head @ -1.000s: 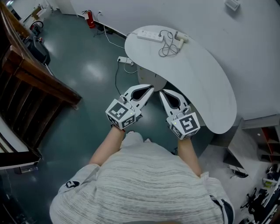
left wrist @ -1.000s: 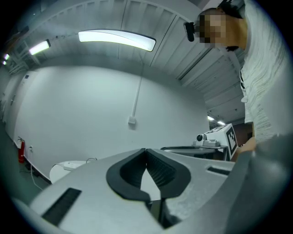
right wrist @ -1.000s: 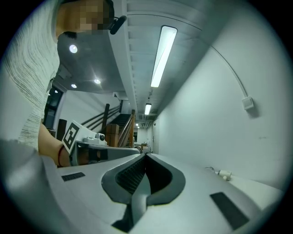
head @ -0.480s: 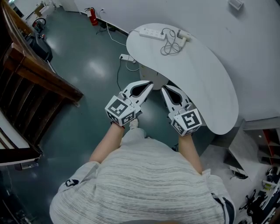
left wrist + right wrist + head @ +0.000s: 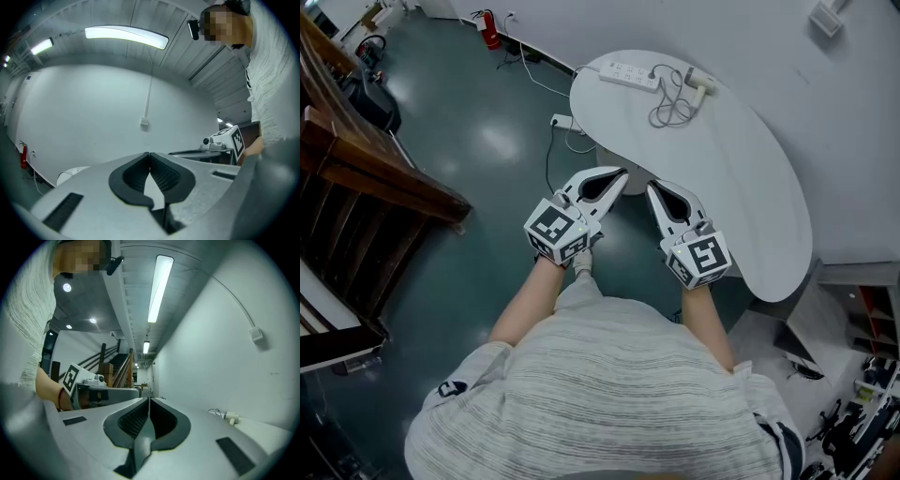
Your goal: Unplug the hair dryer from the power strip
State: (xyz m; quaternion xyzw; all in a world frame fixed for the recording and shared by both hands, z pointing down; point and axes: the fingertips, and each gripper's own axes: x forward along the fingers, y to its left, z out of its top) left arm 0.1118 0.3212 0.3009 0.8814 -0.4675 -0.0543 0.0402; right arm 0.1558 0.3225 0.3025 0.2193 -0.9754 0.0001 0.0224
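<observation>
A white power strip lies at the far end of a white half-round table. Beside it rests a small white hair dryer, its grey cord looped on the tabletop and running to the strip. My left gripper and right gripper hover side by side over the table's near left edge, well short of the strip. Both are shut with nothing between their jaws.
A second power strip with cables lies on the dark green floor under the table's far side. A red fire extinguisher stands by the wall. A dark wooden stair rail runs along the left. Cluttered shelves sit at the right.
Both grippers have shifted a little toward the far end of the table, and the person has stepped closer. The jaws stay shut.
</observation>
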